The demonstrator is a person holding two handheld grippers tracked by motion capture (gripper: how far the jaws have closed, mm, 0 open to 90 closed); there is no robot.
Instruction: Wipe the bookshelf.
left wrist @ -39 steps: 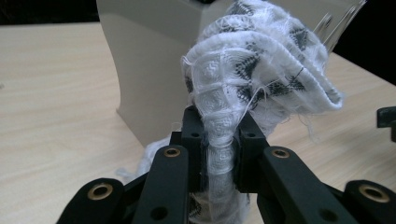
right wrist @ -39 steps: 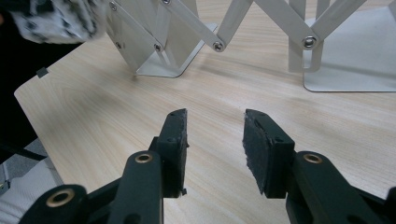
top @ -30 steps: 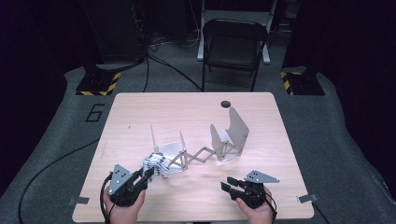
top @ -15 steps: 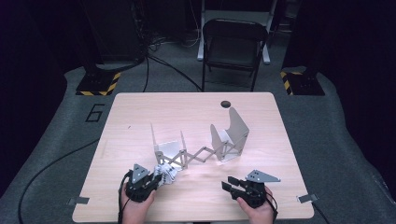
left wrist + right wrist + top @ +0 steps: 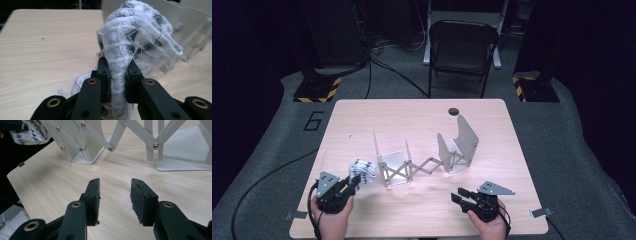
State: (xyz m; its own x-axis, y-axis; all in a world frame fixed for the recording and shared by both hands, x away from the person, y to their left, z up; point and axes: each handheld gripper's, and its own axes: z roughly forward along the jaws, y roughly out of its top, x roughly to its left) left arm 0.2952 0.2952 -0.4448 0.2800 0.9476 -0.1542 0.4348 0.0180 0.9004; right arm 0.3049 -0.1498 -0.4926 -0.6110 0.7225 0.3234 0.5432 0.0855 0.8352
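A bundled white cloth with black patterning (image 5: 363, 170) hangs in my left gripper (image 5: 354, 181) near the table's front left, just left of a white folding scissor rack (image 5: 427, 162). In the left gripper view the jaws of the left gripper (image 5: 117, 75) are shut on a twisted part of the cloth (image 5: 135, 37), which rises in front of the rack's panel (image 5: 175, 15). My right gripper (image 5: 459, 195) rests at the front right, open and holding nothing. In the right gripper view its gripper (image 5: 115, 192) points at bare wood before the rack (image 5: 110, 137).
The rack stands across the middle of the wooden table (image 5: 412, 120), with upright panels at both ends. A dark round hole (image 5: 454, 111) is near the far edge. A folding chair (image 5: 462, 50) stands beyond the table. Tape marks (image 5: 539, 212) sit by the front corners.
My left gripper, still holding the cloth, moved right toward the rack and then came back to the left. The right gripper has stayed put.
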